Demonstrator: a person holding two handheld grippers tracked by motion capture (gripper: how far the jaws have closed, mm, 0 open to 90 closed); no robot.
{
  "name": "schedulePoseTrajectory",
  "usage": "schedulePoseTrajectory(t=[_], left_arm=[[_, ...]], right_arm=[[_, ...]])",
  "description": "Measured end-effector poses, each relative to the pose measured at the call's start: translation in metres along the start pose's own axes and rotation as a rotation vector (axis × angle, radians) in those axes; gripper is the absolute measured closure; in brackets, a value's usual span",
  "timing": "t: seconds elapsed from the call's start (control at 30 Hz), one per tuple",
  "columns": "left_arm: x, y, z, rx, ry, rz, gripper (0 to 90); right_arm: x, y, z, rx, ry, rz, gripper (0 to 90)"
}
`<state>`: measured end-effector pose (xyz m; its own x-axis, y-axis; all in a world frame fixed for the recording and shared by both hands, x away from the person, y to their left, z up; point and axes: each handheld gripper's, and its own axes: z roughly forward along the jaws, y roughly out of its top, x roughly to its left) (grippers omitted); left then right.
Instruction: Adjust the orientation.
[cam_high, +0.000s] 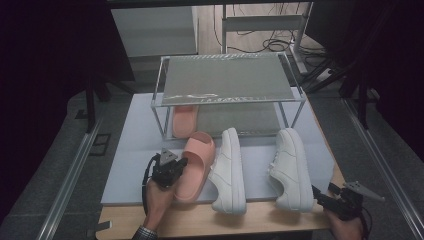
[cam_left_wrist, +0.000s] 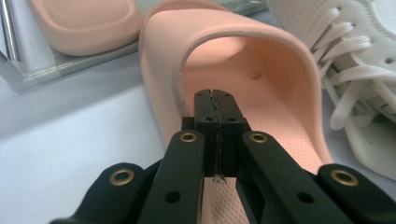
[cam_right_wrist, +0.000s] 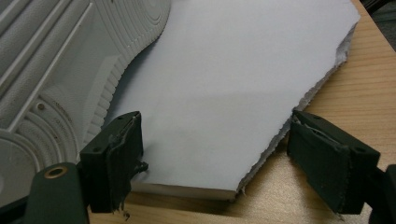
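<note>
From the high view, the pink slide (cam_high: 196, 166) lay on the pale mat (cam_high: 130, 165), its long axis running from the near edge toward the rack (cam_high: 227, 80), toe end away. The left gripper (cam_high: 176, 167) sat at the slide's left flank near the heel half, touching or almost touching its rim. Its mate (cam_high: 184, 119) already lay on the rack's lower shelf, straight ahead. The right gripper (cam_high: 322, 198) waited well apart, beyond two white sneakers (cam_high: 260, 170), near the table's (cam_high: 240, 222) right corner, so the left hand was clearly the nearer one.

In the left gripper view, the left gripper (cam_left_wrist: 215, 95) had its jaws pressed together, pad against pad. They were over the slide's (cam_left_wrist: 280, 116) footbed, tips pointing into the strap's arch; I could not tell whether any edge was pinched. The mate (cam_left_wrist: 79, 23) lay ahead to the left.

In the right gripper view, the right gripper (cam_right_wrist: 212, 156) stood spread wide with nothing between its jaws, low over the mat's (cam_right_wrist: 224, 84) torn corner. A sneaker sole (cam_right_wrist: 56, 70) lay just to its left.
</note>
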<state>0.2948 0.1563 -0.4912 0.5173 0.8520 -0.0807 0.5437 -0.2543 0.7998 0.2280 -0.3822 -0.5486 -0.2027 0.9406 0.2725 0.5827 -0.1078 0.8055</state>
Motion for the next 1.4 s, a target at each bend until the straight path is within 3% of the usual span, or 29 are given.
schedulePoseTrajectory(t=[0.23, 0.5, 0.67, 0.93, 1.4], left_arm=[[0.006, 0.005, -0.009, -0.014, 0.033, -0.006, 75.3], [0.011, 0.011, 0.008, 0.031, 0.066, -0.028, 66.1], [0.014, 0.014, 0.017, 0.055, 0.059, -0.044, 72.3], [0.014, 0.017, 0.016, 0.059, 0.056, -0.069, 79.1], [0.015, 0.023, 0.002, 0.062, 0.078, -0.037, 83.4]], right_arm=[[0.000, 0.000, 0.000, 0.000, 0.000, 0.000, 18.6], [0.000, 0.000, 0.000, 0.000, 0.000, -0.001, 18.6], [0.000, 0.000, 0.000, 0.000, 0.000, -0.002, 18.6], [0.000, 0.000, 0.000, -0.002, -0.001, -0.001, 18.6], [0.000, 0.000, 0.000, -0.001, -0.001, -0.001, 18.6]])
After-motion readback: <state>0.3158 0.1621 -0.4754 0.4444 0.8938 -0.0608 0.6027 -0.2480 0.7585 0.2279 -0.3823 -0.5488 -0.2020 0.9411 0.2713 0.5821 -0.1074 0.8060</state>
